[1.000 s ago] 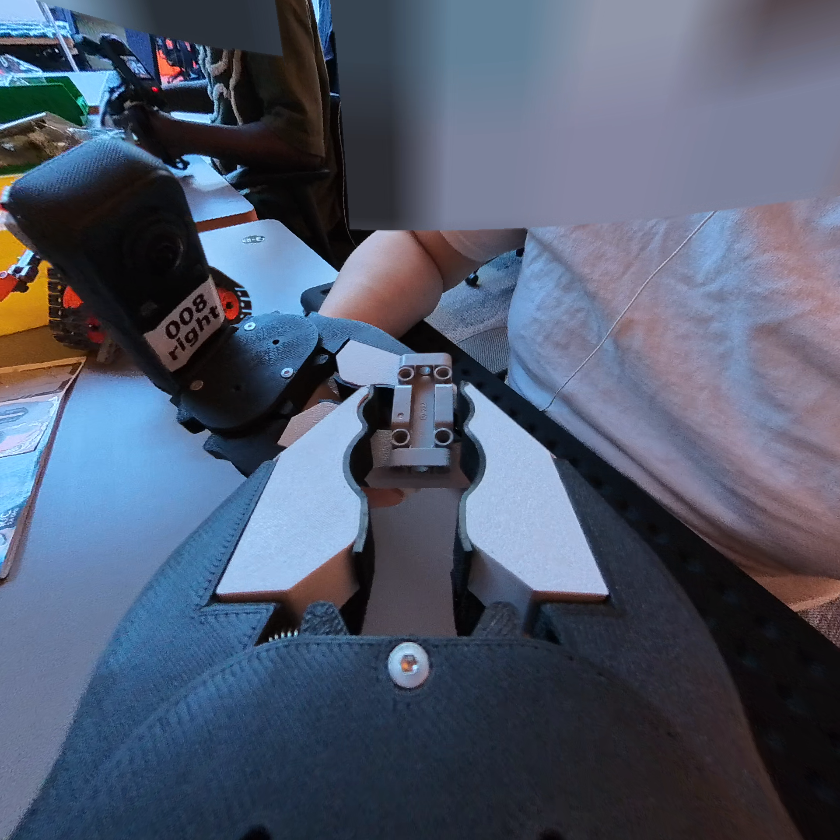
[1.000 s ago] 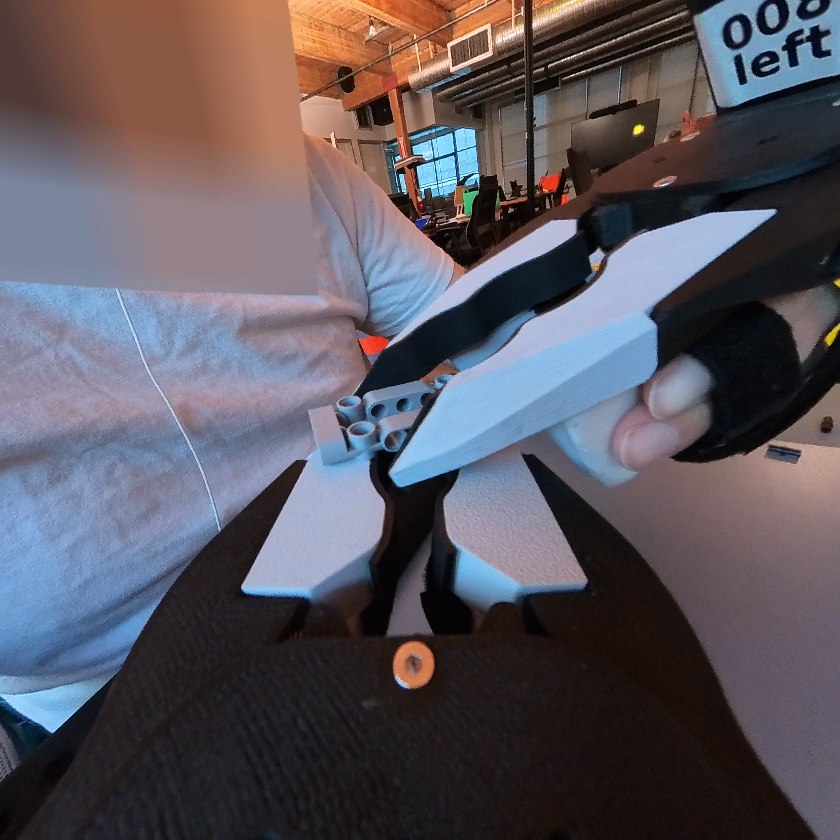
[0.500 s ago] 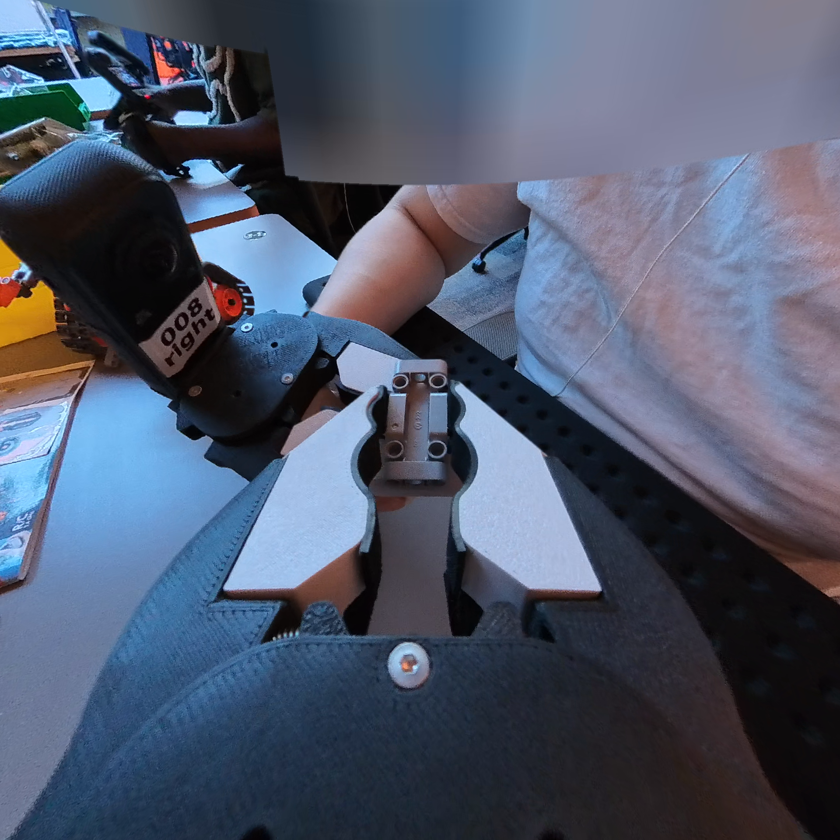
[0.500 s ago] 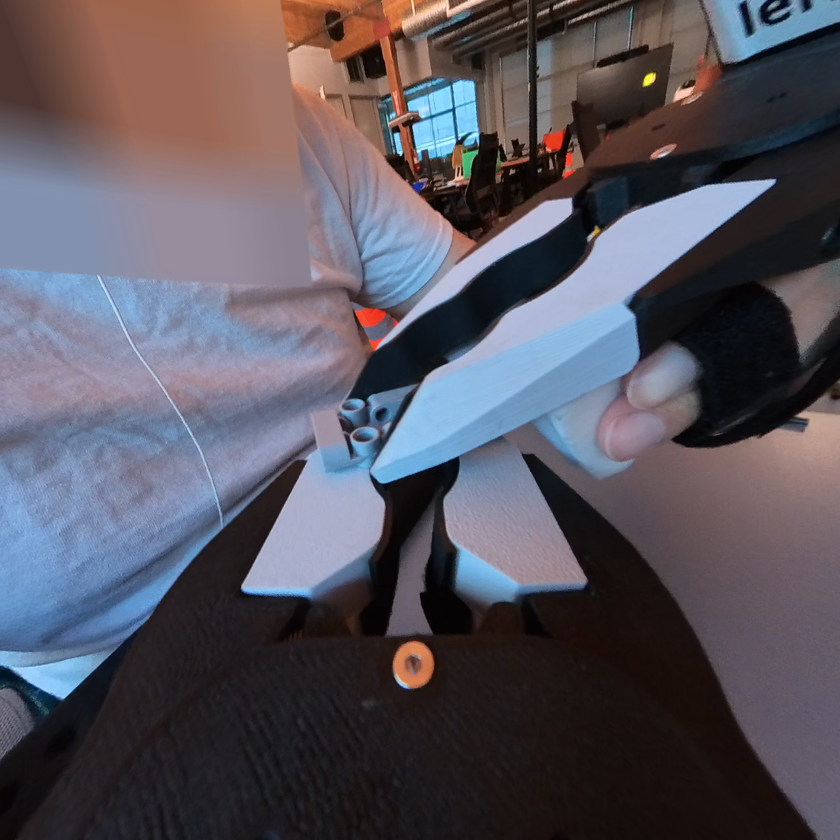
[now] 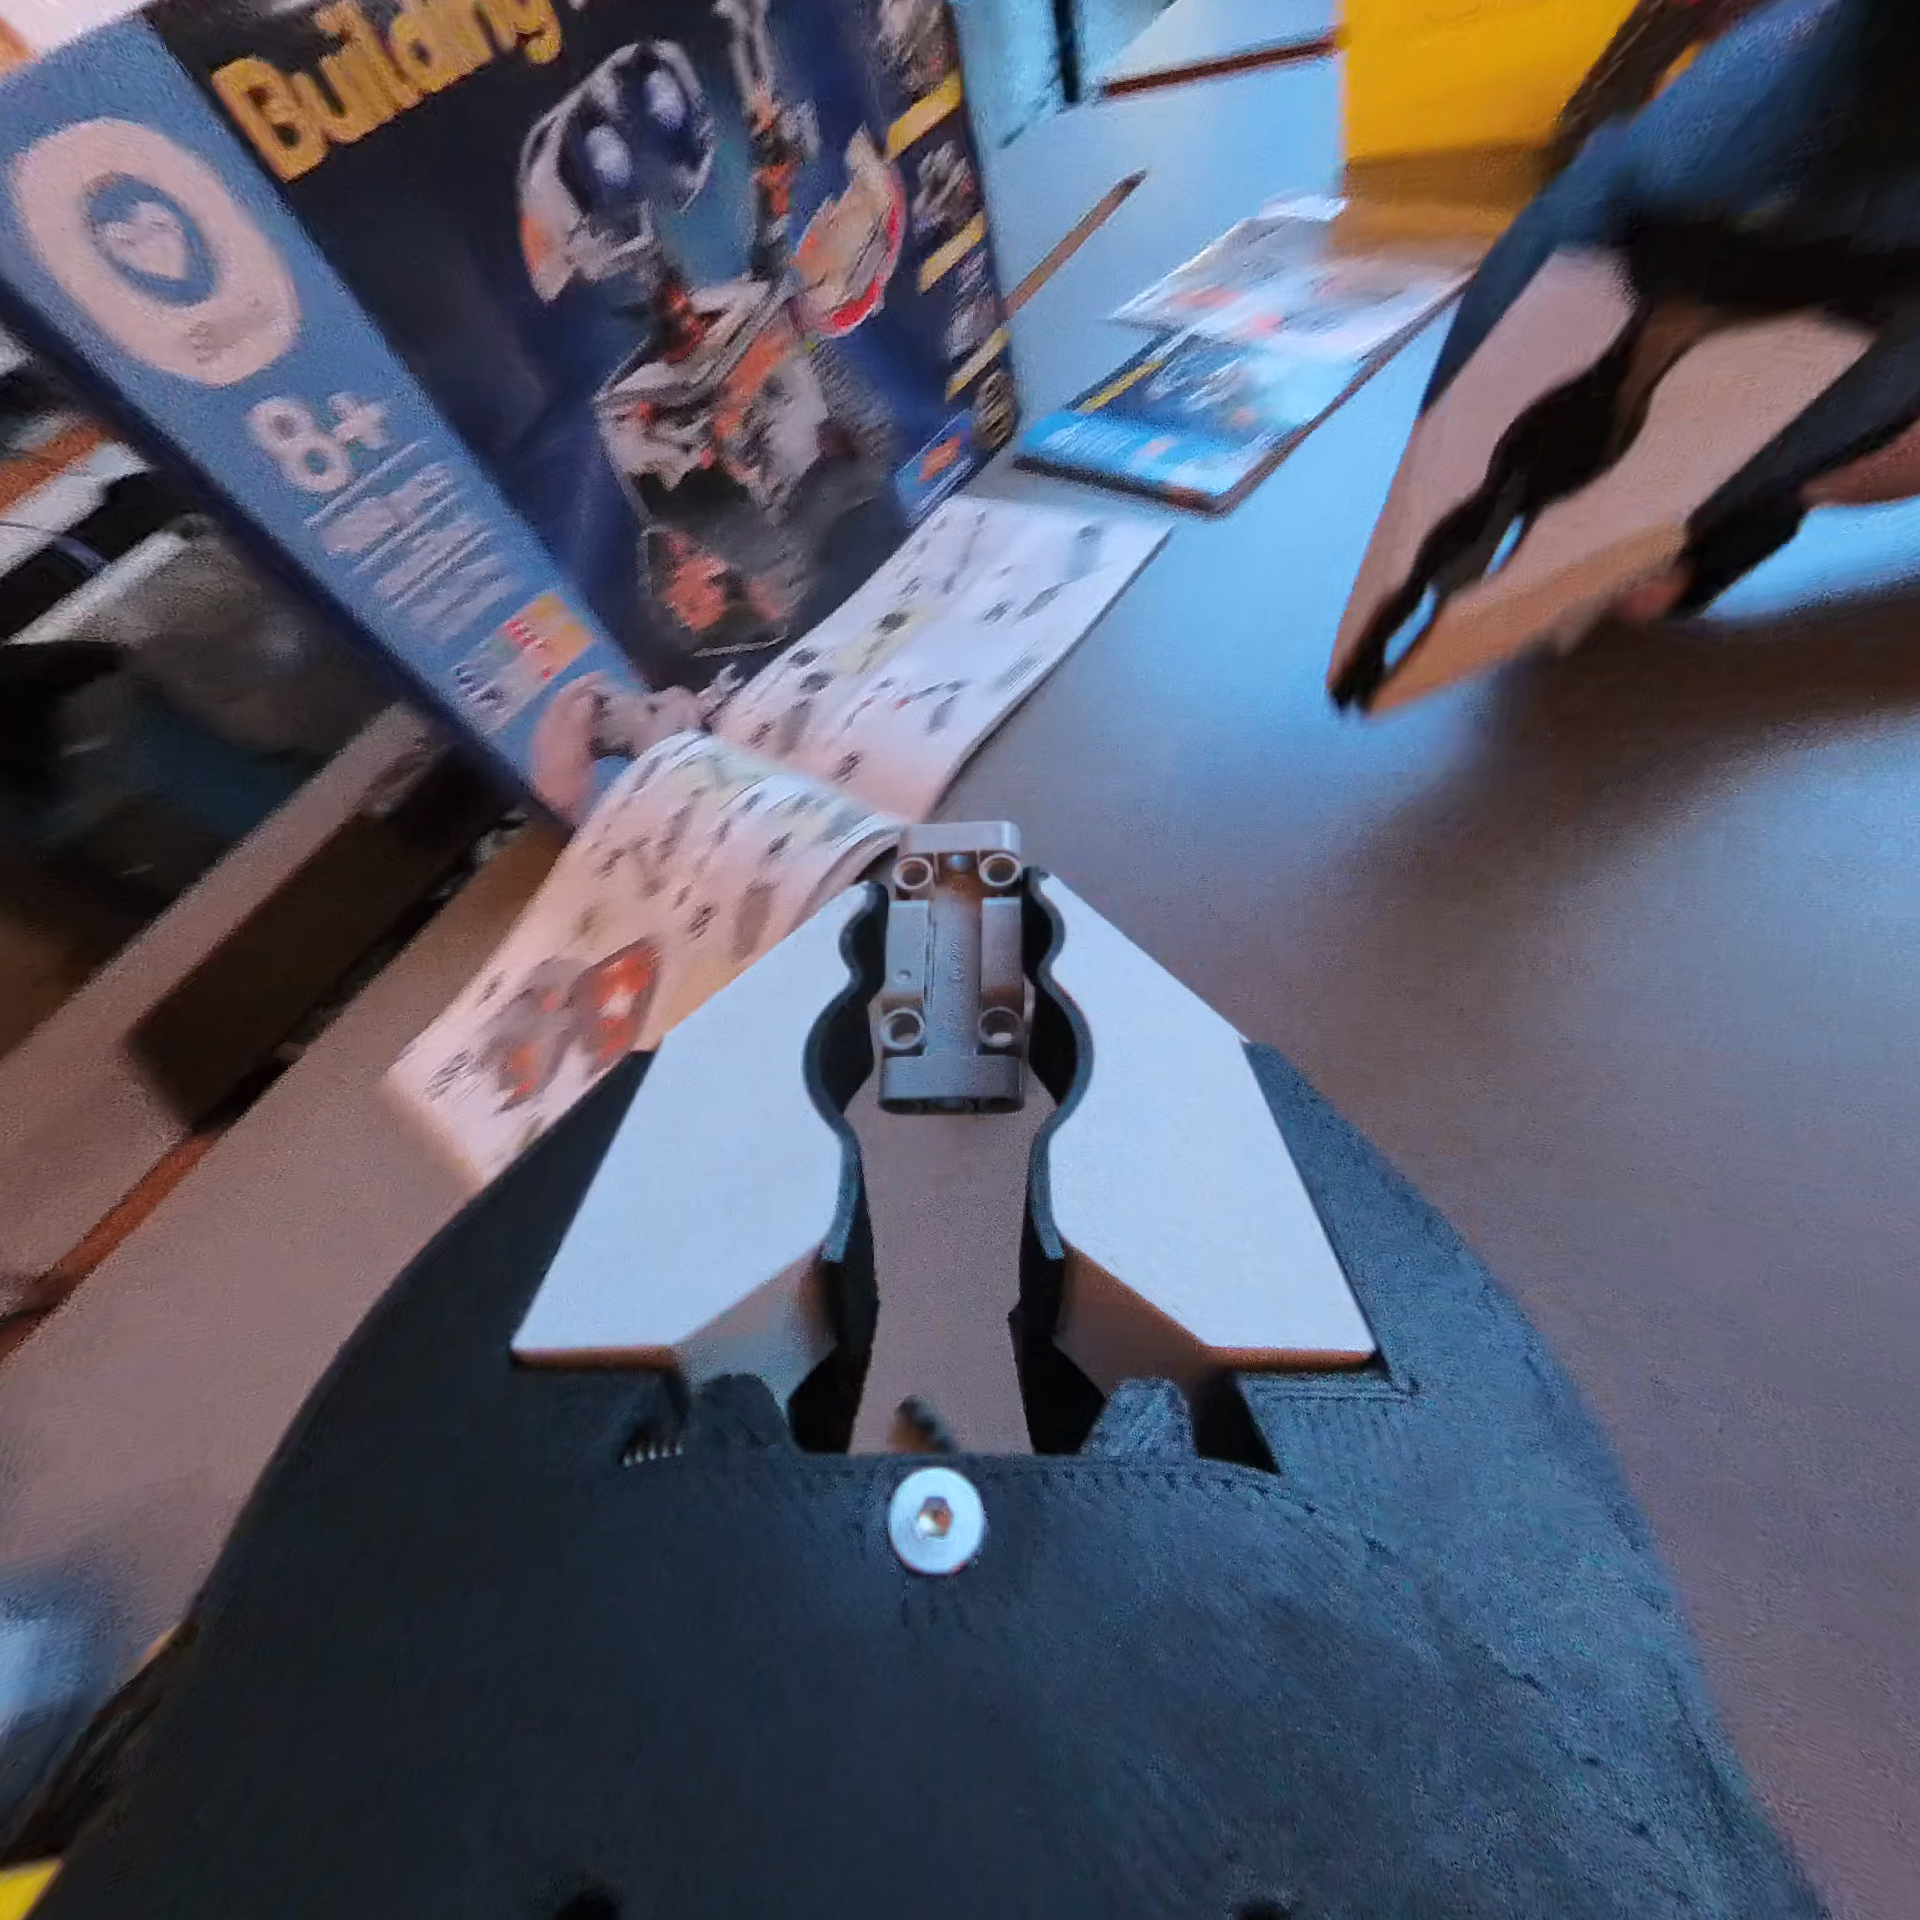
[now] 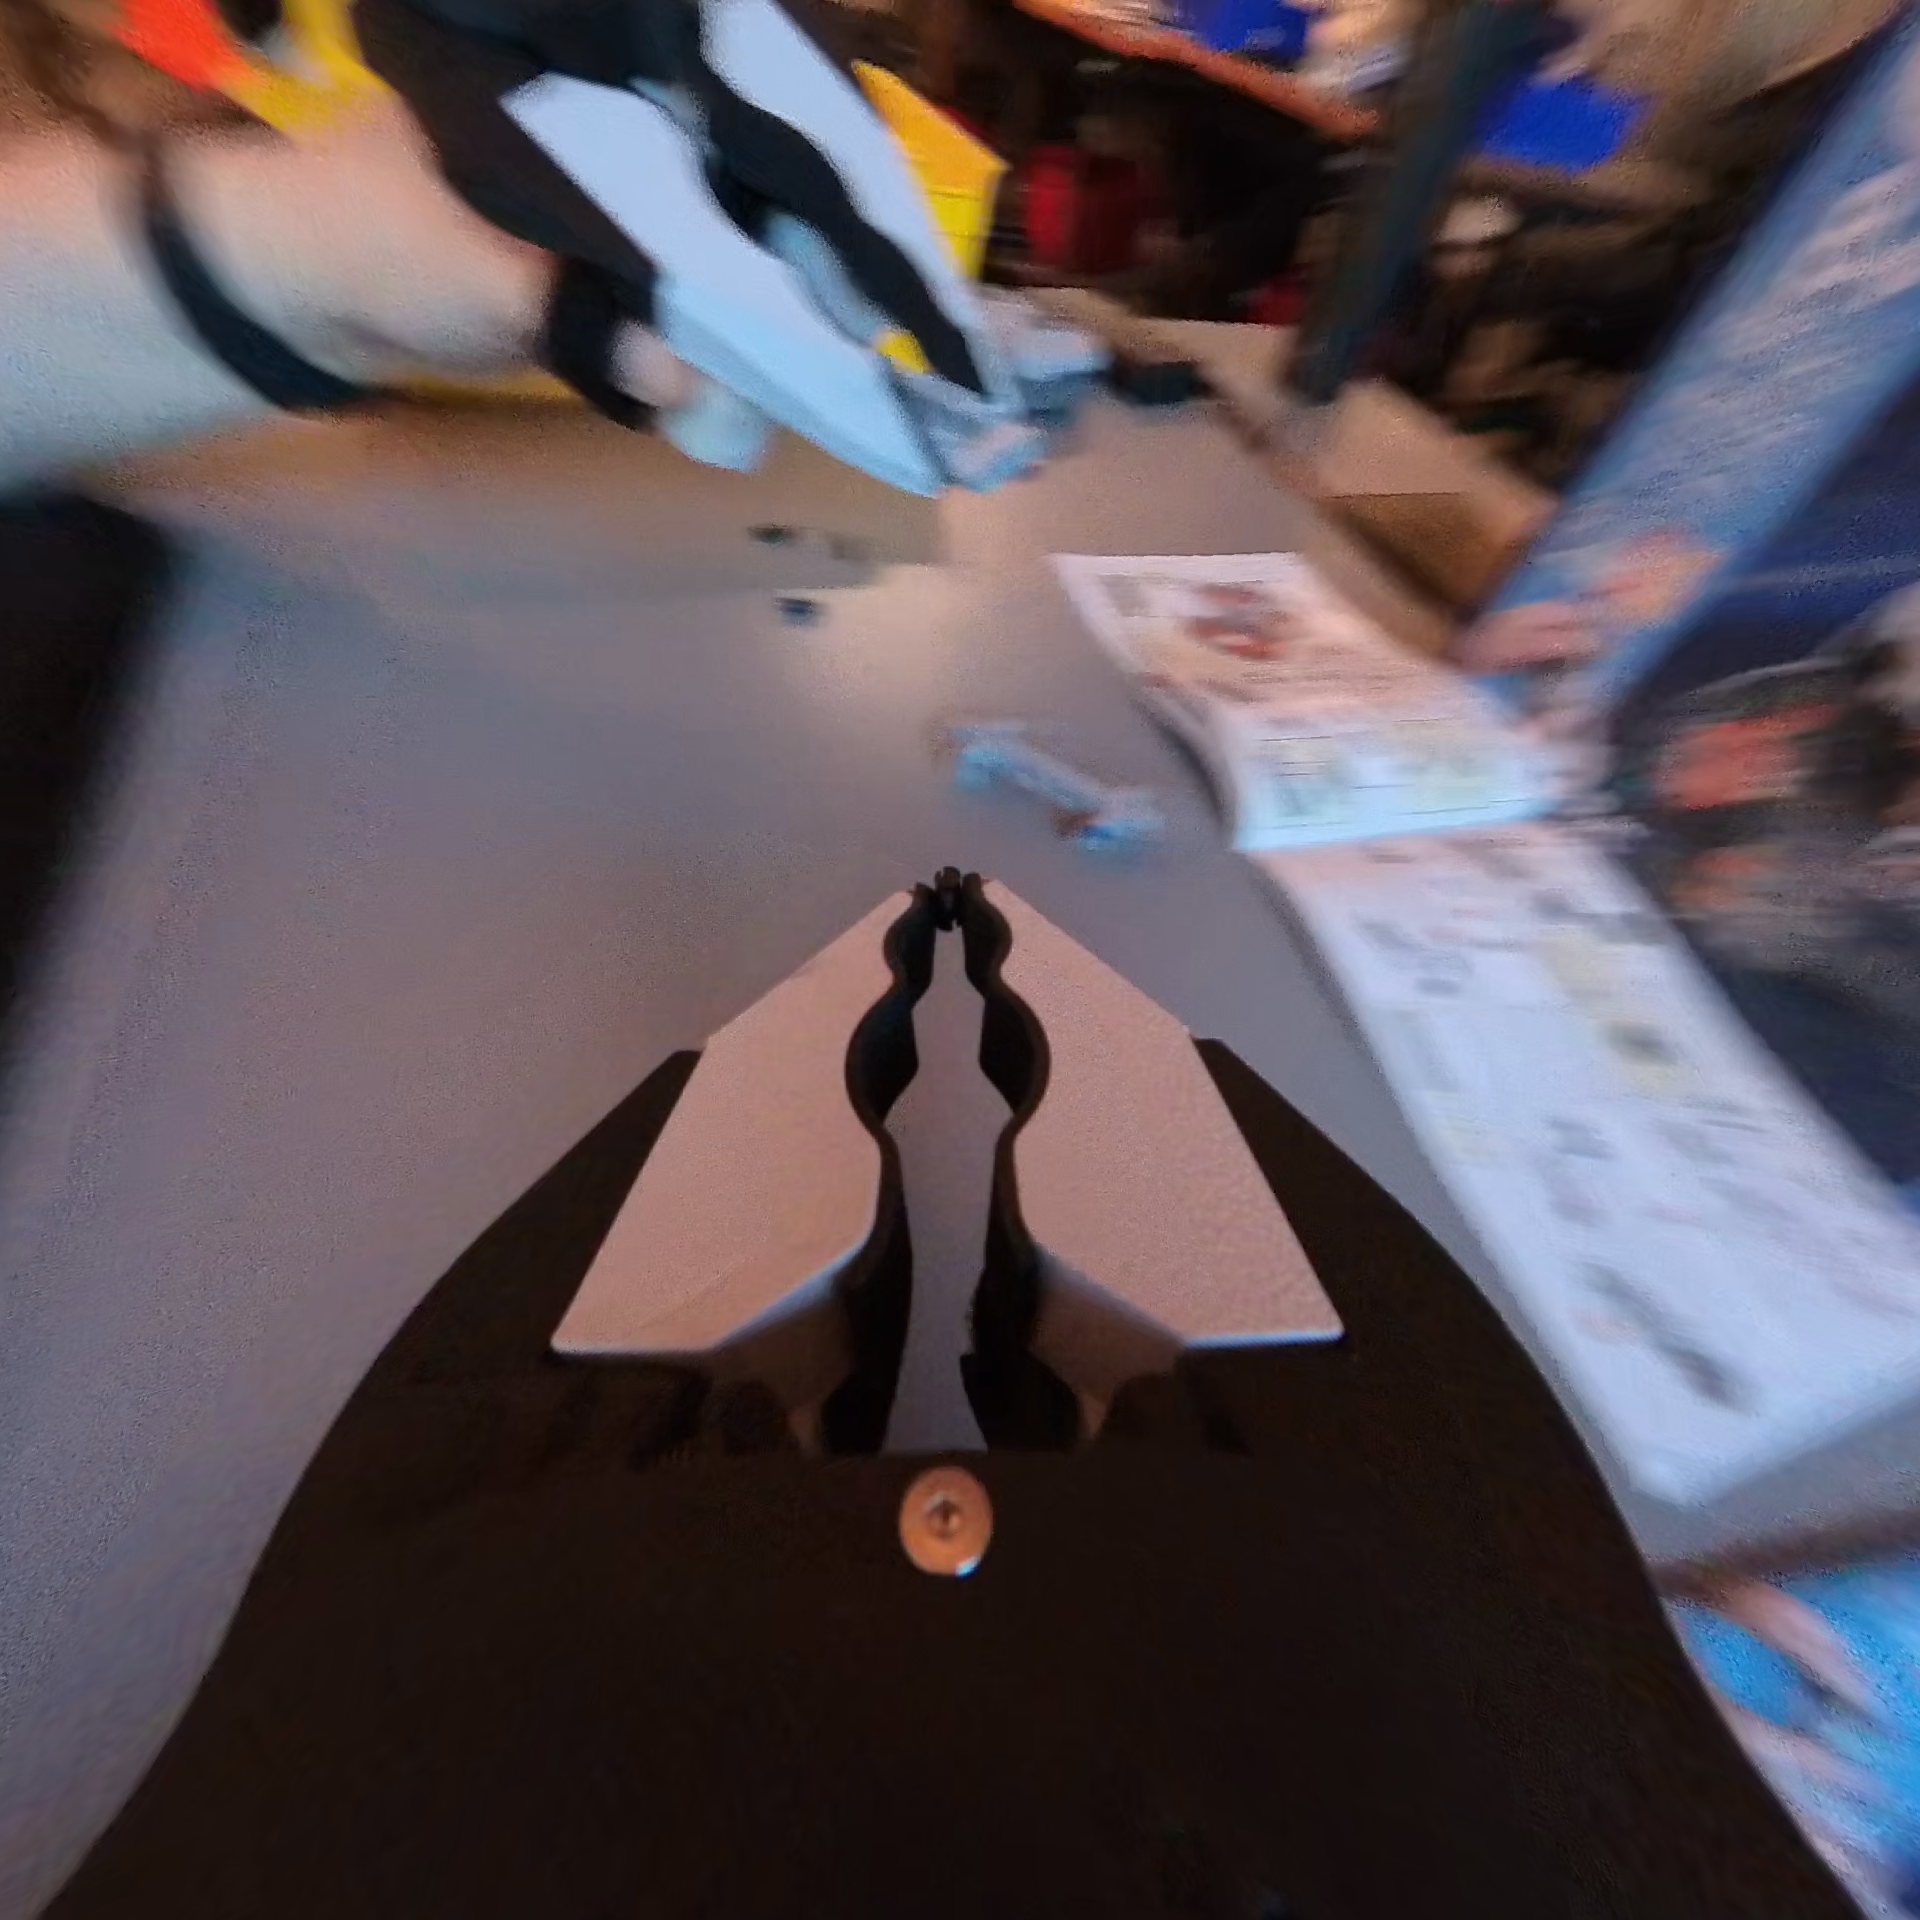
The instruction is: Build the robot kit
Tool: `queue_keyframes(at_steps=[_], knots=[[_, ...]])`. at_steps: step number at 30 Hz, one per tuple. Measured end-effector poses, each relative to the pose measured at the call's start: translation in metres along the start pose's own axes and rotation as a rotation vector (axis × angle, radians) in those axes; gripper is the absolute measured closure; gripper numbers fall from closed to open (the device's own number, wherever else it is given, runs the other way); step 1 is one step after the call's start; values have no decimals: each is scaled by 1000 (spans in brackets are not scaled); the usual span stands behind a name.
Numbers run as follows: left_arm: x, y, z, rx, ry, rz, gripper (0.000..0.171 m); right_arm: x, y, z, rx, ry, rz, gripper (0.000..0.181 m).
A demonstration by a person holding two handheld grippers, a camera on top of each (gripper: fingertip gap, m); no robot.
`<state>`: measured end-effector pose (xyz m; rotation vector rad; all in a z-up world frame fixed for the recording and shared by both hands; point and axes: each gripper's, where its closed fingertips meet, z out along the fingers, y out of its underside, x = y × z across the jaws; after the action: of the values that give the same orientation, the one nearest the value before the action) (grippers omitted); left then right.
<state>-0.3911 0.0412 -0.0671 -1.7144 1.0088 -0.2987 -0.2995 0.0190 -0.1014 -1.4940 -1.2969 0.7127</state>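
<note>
Grey plastic is what is clamped between the two white fingers (image 5: 1153, 1049) of the left gripper (image 5: 954, 914): a small grey building piece (image 5: 951, 987) with round holes is held near the fingertips, its far end standing out a little past them, above the brown table (image 5: 1455, 987). Closed on it from both sides, the piece sits straight and is not tilted. The right gripper (image 6: 945, 902) is nearly shut, and a tiny dark part (image 6: 947, 896) seems to be pinched at its very tips, though this is too small to be told surely. Well apart from each other, both grippers are held over the table. An open instruction booklet (image 5: 831, 717) lies just beyond the left gripper, and a tall printed box (image 5: 582, 343) stands behind it. A small pale piece (image 6: 1049, 779) lies on the table beside the booklet. The grip is judged best kept firm and level while moving, since both views are blurred.
</note>
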Motion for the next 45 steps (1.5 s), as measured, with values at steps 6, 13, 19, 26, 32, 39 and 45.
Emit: queue_keyframes(at_steps=[6, 13, 19, 26, 32, 39, 45], knots=[[10, 16, 17, -140, -117, 265, 147, 23, -46, -18, 89, 406, -465, 176], [22, 35, 29, -187, -142, 346, 147, 47, -100, 5, 162, 657, -697, 177], [2, 29, 16, -165, -239, 353, 147, 54, -75, 16, 125, 608, -684, 177], [-3, 29, 11, -135, -204, 276, 148, 40, -62, 25, 122, 474, -636, 177], [1, 35, 13, -121, -119, 199, 148, 33, -50, 32, 92, 399, -618, 177], [2, 42, 15, -165, -98, 172, 148, 29, -49, 32, 100, 366, -597, 177], [12, 37, 14, -137, -33, 132, 148, 22, -43, 38, 77, 319, -599, 177]])
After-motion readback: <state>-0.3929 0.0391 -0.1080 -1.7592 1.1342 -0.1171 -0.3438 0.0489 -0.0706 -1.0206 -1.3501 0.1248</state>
